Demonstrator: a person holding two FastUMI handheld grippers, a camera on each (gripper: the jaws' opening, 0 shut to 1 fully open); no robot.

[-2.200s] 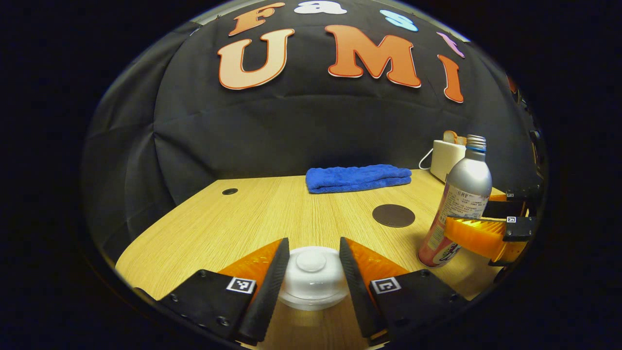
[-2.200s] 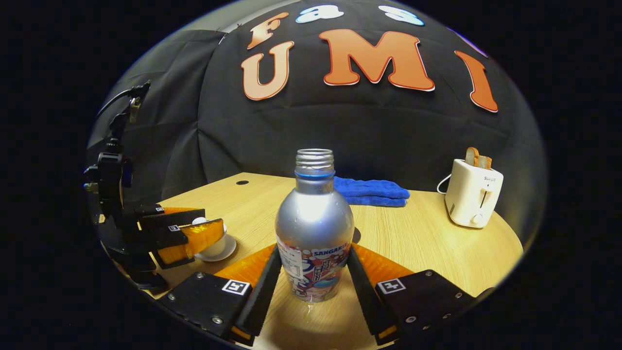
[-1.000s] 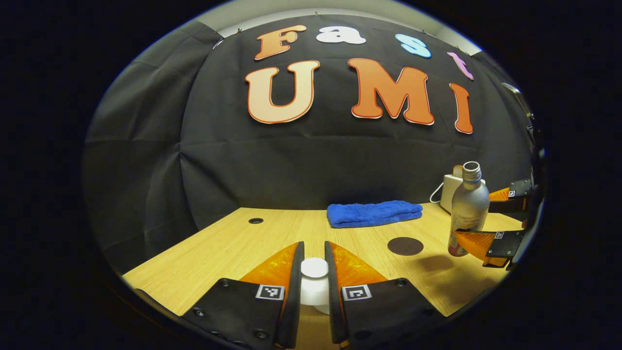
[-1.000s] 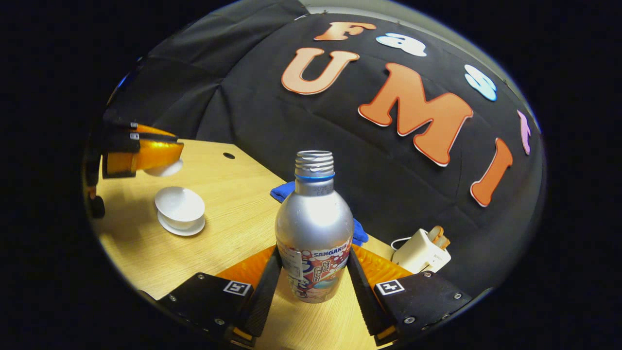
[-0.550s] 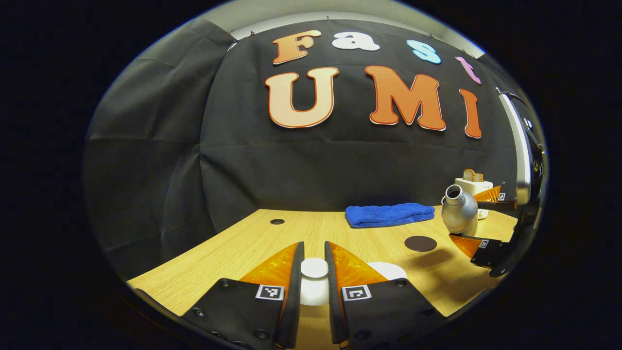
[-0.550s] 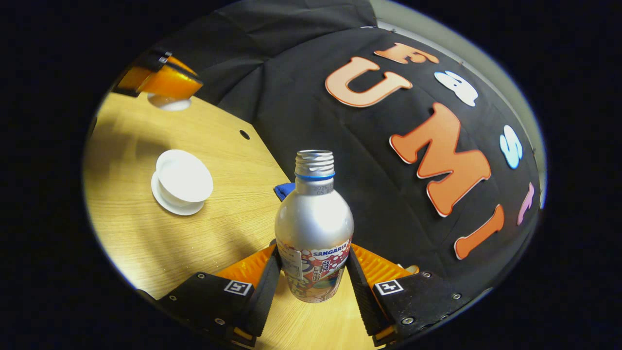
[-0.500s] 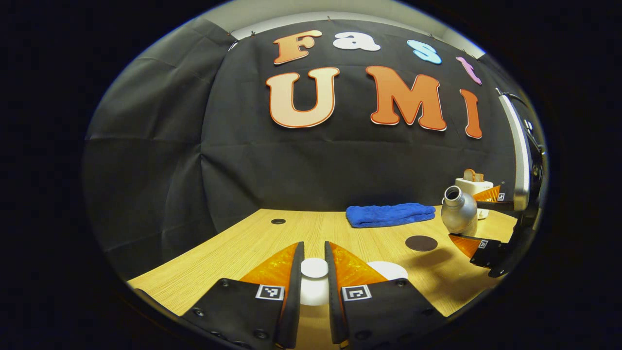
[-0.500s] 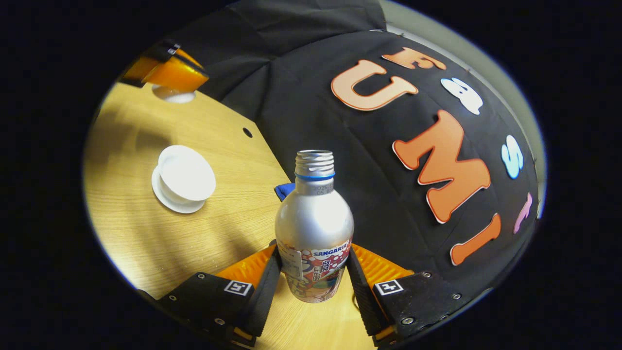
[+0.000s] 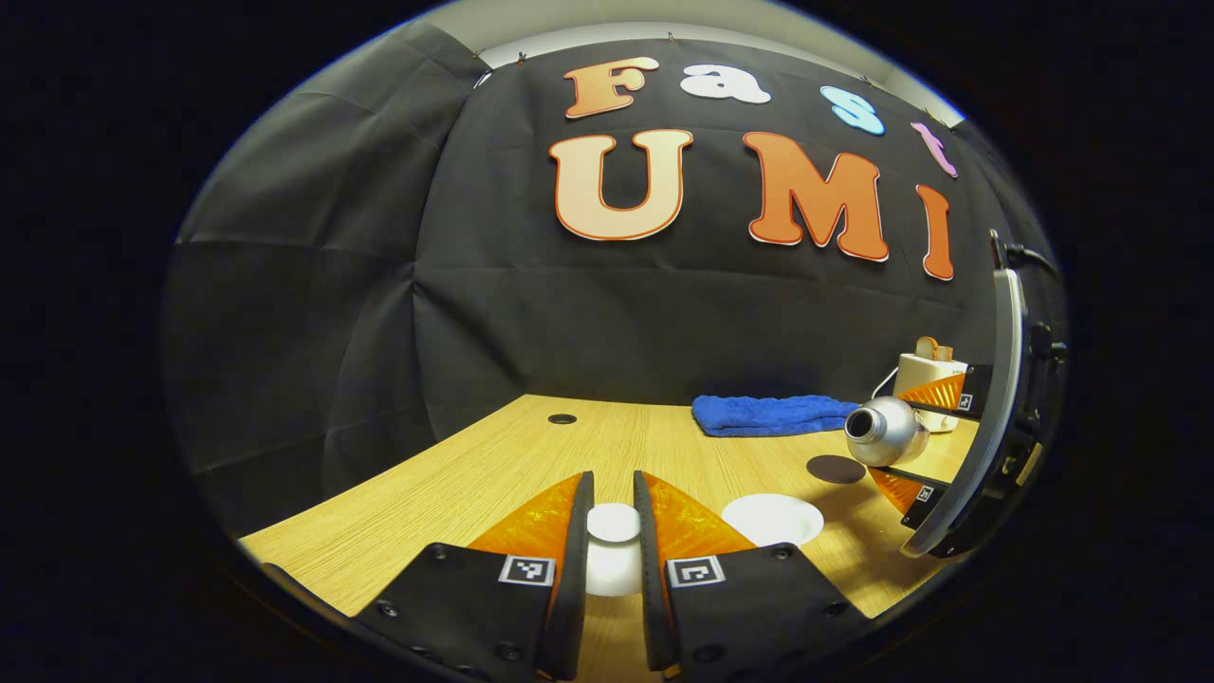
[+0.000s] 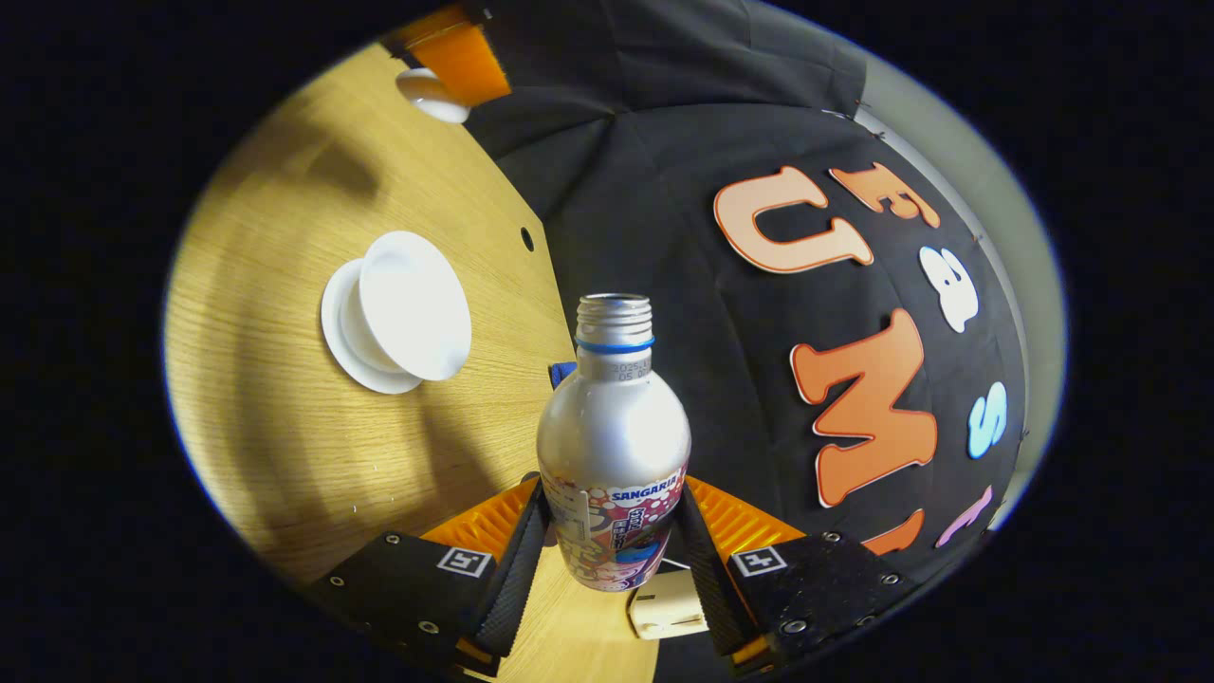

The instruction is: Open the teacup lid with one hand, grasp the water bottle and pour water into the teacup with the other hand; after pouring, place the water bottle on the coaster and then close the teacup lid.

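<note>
The cup point(image 10: 410, 305) stands uncovered on its saucer point(image 10: 343, 343) on the table point(image 10: 285, 455); in the left gripper view its white rim point(image 9: 773, 519) shows just right of the near fingers, and whether anything is in it cannot be told. The lid point(image 9: 613, 545) is off the cup and in the air, pinched by its knob between both fingers of the left gripper point(image 9: 613, 512), which are drawn in close on it. In the right gripper view that same gripper point(image 10: 455, 52) shows at the top edge with the lid point(image 10: 432, 93) under it, well apart from the cup.

The bottle point(image 10: 613, 446) is capless and clamped at its labelled lower body between both fingers of the right gripper point(image 10: 612, 531). In the left gripper view the bottle point(image 9: 884, 432) lies tipped close to level, its mouth turned toward the cup, held in the air above the table by the right gripper point(image 9: 925, 441); the mouth is near the cup but not over it, and no water can be seen leaving it.

The dark round coaster point(image 9: 835, 468) lies bare on the table just below the bottle, between the cup and a folded blue towel point(image 9: 773, 414). A white toaster point(image 9: 925, 375) stands at the back behind the bottle
</note>
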